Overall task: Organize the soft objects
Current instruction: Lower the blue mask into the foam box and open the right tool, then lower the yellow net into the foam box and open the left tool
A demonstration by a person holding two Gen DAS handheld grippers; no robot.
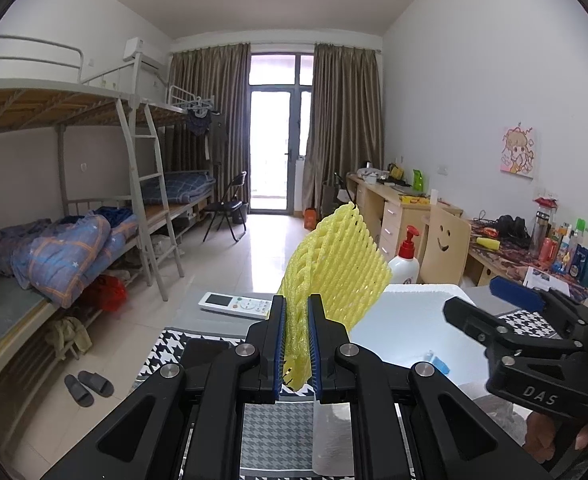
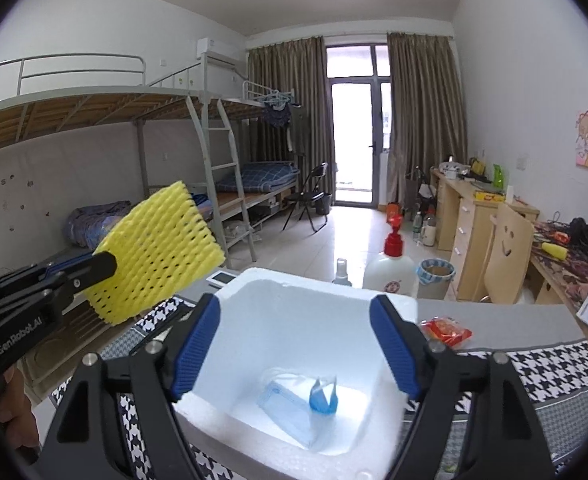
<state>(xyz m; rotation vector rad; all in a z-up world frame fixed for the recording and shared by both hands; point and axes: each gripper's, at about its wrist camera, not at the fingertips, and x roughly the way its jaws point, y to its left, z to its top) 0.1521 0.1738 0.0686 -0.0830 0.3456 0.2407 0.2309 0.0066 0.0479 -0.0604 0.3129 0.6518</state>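
My left gripper [image 1: 297,308] is shut on the lower edge of a yellow foam fruit net [image 1: 333,264], which stands up above the fingers. From the right wrist view the same net [image 2: 158,252] hangs in the air at the left, held by the left gripper [image 2: 102,264] beside a white foam box [image 2: 305,276]. My right gripper [image 2: 294,300] is open over that box, with nothing between its blue pads [image 2: 198,344]. A blue face mask [image 2: 290,404] lies on the box floor. In the left wrist view the right gripper [image 1: 475,298] sits at the right over the box [image 1: 413,292].
The box rests on a houndstooth cloth [image 2: 553,364]. A white remote [image 1: 234,304] lies beyond the left gripper. Behind the box stand a red-capped pump bottle [image 2: 389,272], a small spray bottle [image 2: 341,272] and a cup [image 2: 433,276]. A red packet [image 2: 445,330] lies at the box's right.
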